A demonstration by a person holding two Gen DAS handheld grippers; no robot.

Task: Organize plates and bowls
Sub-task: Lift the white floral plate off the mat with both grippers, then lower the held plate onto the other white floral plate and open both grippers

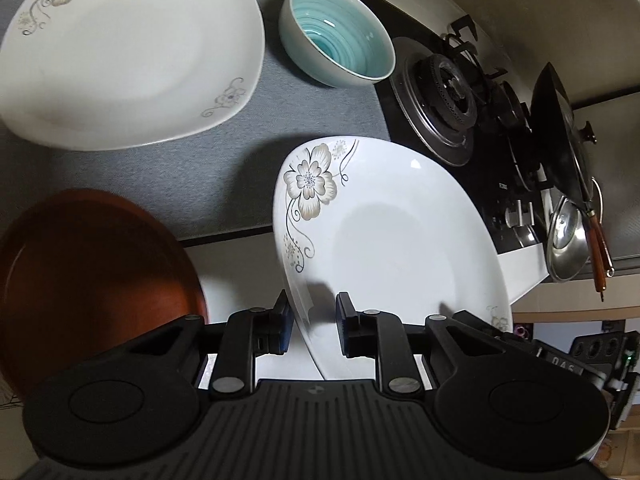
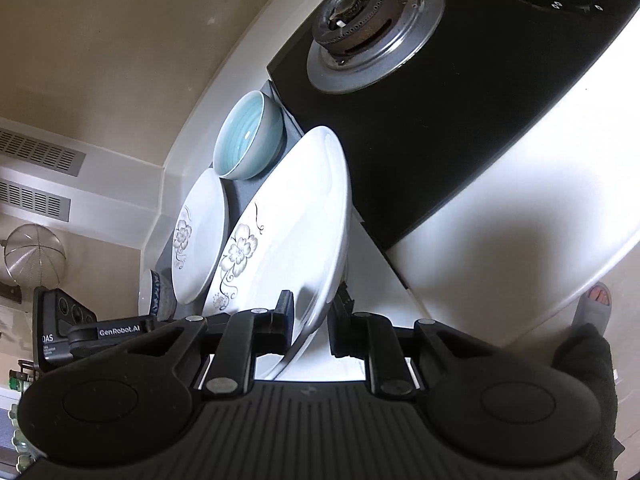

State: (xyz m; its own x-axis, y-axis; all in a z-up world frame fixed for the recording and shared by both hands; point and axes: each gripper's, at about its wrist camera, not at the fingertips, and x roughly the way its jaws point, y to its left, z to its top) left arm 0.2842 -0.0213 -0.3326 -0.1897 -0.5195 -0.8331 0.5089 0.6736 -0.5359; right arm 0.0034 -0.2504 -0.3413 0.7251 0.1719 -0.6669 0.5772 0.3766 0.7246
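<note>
A white flower-print plate (image 1: 396, 232) is held between both grippers, lifted and tilted above the counter. My left gripper (image 1: 312, 322) straddles its near rim, one finger on each side, jaws closed onto it. My right gripper (image 2: 310, 316) grips the opposite rim of the same plate (image 2: 288, 232). A second white flower plate (image 1: 124, 52) lies on the grey mat (image 1: 224, 168); it also shows in the right wrist view (image 2: 198, 240). A teal-lined bowl (image 1: 338, 34) stands on the mat beside it, also in the right wrist view (image 2: 248, 140). A brown plate (image 1: 92, 276) lies at the left.
A black gas hob (image 1: 452, 108) with a burner (image 2: 360, 12) borders the mat on the right. A dark wok (image 1: 560, 136) and a steel lid (image 1: 568, 240) sit at its far side. A blue-patterned bowl (image 2: 154, 292) stands behind the plates. The counter edge (image 2: 520, 220) runs alongside.
</note>
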